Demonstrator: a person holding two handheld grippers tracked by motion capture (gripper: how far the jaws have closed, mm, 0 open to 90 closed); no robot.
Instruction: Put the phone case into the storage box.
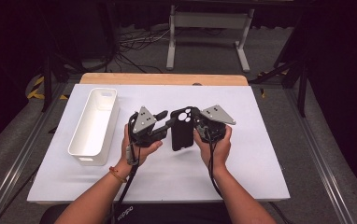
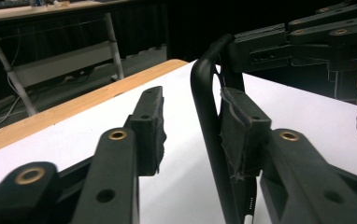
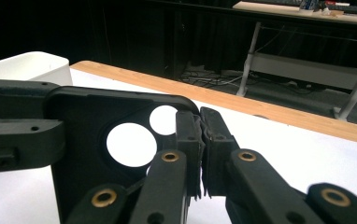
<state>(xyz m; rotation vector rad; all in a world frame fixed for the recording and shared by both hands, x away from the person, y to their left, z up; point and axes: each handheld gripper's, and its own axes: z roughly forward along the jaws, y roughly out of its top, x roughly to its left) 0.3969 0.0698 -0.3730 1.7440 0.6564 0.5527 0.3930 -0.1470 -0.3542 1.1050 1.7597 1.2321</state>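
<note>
Both tongs on black phone case [image 1: 182, 130] (held above table).

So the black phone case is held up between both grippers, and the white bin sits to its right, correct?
Not quite: in the high view the bin sits left of the case, not right. The right gripper pinches its edge; the left gripper straddles the other edge.

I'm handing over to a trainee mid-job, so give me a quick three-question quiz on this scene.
1. True or false: the right claw is shut on the black phone case.
2. What lies left of the hands on the table? A) white bin B) red cup C) blue plate
3. In the left gripper view, is the case's edge between the left claw pads?

Key: 1 true; 2 A, the white bin; 3 yes, one pad touches it, the other stands apart.
</note>
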